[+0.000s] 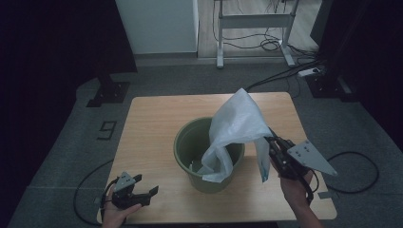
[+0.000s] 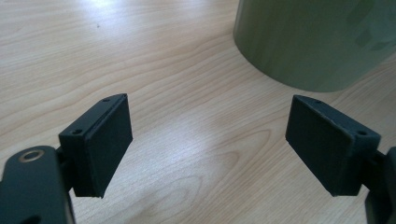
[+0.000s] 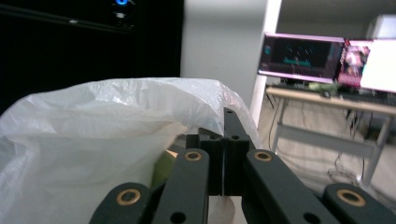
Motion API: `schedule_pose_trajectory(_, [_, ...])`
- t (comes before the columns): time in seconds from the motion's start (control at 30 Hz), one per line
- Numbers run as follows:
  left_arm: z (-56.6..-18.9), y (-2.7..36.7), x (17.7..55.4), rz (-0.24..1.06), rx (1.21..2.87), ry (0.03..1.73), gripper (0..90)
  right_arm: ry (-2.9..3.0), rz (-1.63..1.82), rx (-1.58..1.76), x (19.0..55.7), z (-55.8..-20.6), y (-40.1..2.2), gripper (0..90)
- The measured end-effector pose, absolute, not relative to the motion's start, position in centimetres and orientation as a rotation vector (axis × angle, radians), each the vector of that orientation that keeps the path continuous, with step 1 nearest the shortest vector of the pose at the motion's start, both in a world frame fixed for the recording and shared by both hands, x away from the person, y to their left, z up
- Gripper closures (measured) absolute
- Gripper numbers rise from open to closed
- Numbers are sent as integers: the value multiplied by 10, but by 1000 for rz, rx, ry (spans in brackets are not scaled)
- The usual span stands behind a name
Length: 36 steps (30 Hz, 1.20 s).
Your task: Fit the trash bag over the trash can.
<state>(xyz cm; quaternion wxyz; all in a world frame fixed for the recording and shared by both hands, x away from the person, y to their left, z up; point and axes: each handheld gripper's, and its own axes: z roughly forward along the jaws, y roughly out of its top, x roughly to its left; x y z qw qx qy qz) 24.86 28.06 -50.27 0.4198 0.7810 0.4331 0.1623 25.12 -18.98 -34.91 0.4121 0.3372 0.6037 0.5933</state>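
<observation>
Left hand [image 1: 114,213]: comes in from the bottom edge, low at the near left, and holds the left gripper from behind.
Left gripper [image 1: 142,195]: lies low and about level, pointing forward and to the right; its grey plate faces up.
Left jaws: wide apart, nothing between the two black pads [image 2: 109,142].
Right hand [image 1: 295,190]: comes in from the bottom at the right, wrapped around the gripper's rear part.
Right gripper [image 1: 272,141]: raised higher than the left one, pointing forward and to the left.
Right jaws: pressed together, with a thin white plastic bag [image 3: 93,140] pinched between them.
</observation>
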Motion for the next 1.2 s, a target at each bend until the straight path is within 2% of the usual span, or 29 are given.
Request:
schedule_pose_trajectory(0.23, [-484,274,242,426,1913,1049,152,1603,1461,800,255,-357,-164,887])
schedule_pose_trajectory(0.7, [-427,240,217,455,1823,917,186,1608,1456,843,257,-361,-177,886])
schedule_pose_trajectory(1.2, [-413,226,211,454,1804,880,192,1686,1436,780,252,-371,-151,886])
